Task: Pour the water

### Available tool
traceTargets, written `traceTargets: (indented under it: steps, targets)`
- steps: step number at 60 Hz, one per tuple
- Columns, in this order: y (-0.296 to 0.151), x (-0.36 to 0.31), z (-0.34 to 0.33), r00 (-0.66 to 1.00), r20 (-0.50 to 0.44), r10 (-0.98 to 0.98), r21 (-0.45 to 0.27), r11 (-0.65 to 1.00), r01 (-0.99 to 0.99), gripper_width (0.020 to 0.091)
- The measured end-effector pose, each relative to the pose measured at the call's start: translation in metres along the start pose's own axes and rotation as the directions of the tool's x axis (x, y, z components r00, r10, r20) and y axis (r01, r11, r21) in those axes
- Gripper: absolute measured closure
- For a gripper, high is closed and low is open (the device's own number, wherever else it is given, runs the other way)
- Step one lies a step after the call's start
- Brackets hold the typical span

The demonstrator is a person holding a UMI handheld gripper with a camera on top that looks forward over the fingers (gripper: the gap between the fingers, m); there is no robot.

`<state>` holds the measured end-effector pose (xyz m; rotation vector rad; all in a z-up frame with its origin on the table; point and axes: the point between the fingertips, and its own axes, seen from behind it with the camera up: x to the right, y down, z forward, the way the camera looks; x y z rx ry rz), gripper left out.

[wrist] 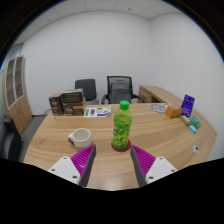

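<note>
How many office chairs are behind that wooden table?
2. One chair stands behind the table near the boxes; the other chair is beside it, beyond the green bottle. More may be hidden.

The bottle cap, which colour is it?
Green, like the bottle itself; the cap shows in the gripper view, just ahead of the open gripper.

White walls point(100, 45); wooden table point(60, 145); two office chairs point(119, 88) behind.

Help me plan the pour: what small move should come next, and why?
Probably ease the gripper forward toward the green bottle. Its jaws are open and empty, the bottle stands upright just ahead of them, and the cup waits beside it on the table.
</note>
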<state>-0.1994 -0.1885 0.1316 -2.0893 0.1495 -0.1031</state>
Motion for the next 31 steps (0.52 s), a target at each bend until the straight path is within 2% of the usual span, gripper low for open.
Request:
traceTargets:
  steps: [4, 19, 31]
  targets:
    - [-0.012, -0.009, -0.017, 1.0, 0.01, 0.018, -0.004, 1.0, -0.018, 0.0416]
    - [-0.056, -0.038, -0.072, 0.999, -0.003, 0.036, 0.059, 0.998, -0.035, 0.0415]
    - [-0.074, -0.047, -0.089, 0.999, -0.018, 0.049, 0.088, 0.995, -0.047, 0.0415]
